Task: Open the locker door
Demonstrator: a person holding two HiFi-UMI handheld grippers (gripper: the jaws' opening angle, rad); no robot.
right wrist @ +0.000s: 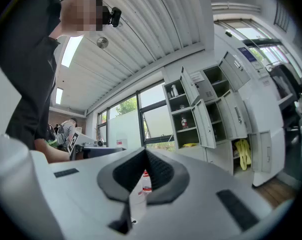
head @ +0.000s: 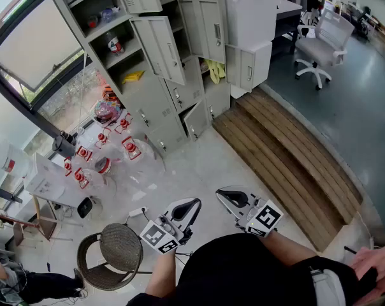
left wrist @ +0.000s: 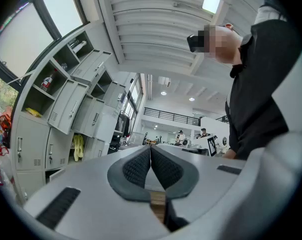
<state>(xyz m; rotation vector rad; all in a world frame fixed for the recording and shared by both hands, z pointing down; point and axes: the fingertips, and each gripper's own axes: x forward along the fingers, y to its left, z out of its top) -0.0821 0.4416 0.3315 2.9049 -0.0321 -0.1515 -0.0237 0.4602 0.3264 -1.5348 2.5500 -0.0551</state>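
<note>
A bank of grey metal lockers stands at the far side of the room, well away from both grippers. Several doors hang open, among them a tall one and a small low one; others are closed. Yellow cloth shows inside one compartment. My left gripper and right gripper are held low, close to the person's body, both shut and empty. The lockers lie to the left beyond my left gripper. In the right gripper view the lockers stand right of my right gripper.
A wooden slat platform runs along the floor right of the lockers. A white office chair stands at the back right. Red-capped bottles in plastic wrap lie at the left, with a round wicker stool near the person.
</note>
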